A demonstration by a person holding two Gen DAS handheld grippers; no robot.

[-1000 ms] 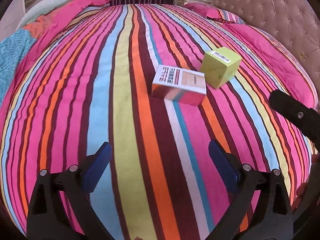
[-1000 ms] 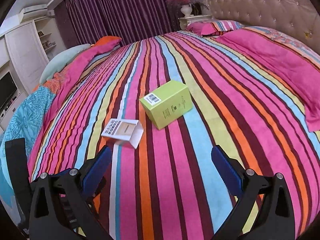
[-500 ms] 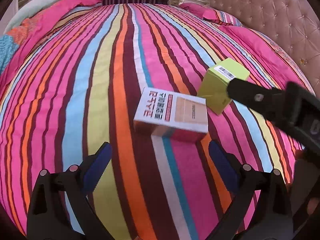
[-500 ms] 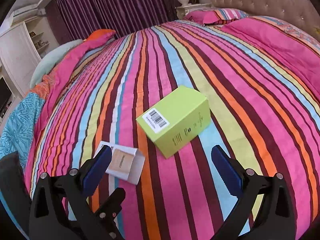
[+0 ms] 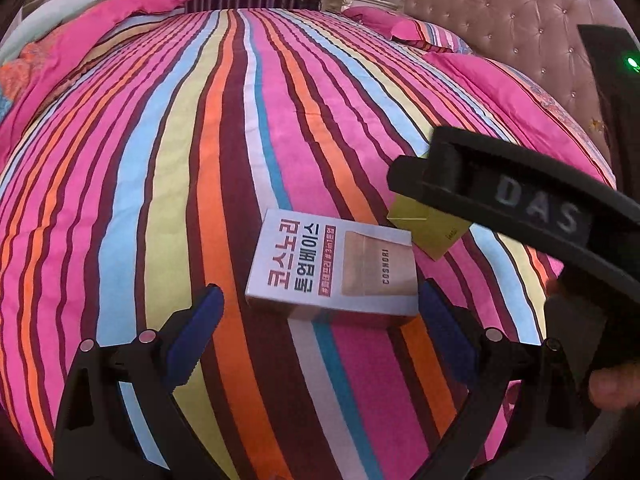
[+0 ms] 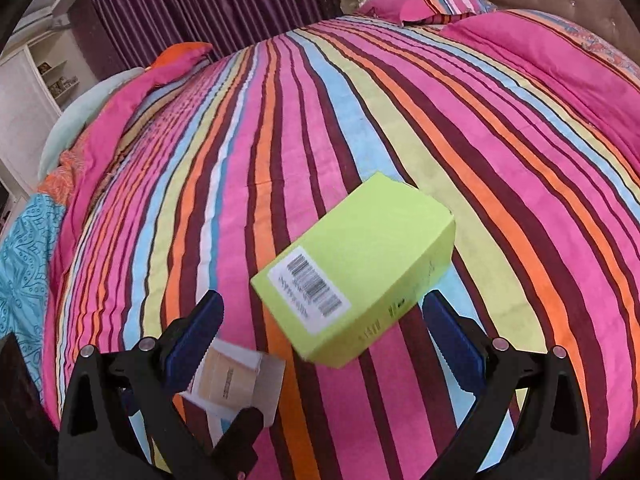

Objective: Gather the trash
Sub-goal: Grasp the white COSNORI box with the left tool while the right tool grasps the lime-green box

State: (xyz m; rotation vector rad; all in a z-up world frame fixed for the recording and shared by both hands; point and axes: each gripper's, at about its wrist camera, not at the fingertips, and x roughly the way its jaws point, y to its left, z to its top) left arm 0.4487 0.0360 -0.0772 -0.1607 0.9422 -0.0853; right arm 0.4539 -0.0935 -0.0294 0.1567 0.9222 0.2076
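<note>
- My left gripper [image 5: 318, 326] has its blue-padded jaws spread wide and holds nothing; the flat white cardboard box with red Korean lettering [image 5: 334, 264] lies on the striped bedspread [image 5: 160, 140], its near edge just reaching the gap between the fingers.
- My right gripper [image 6: 320, 330] is likewise spread and empty, with the lime-green cardboard box bearing a barcode label [image 6: 356, 272] lying askew just ahead of its pads.
- To do this well, I would push each gripper further forward so the pads straddle the box's sides, not a corner.
- The green box sits diagonally, so I judge the right wrist needs a twist to square up first.
- The quilt looks soft; pressing down may tip a box, so I would close level and gently.
- The two grippers are close together; I would stagger the grasps to avoid a knock.
- Count: two boxes of trash, one white and one green; two grippers.
</note>
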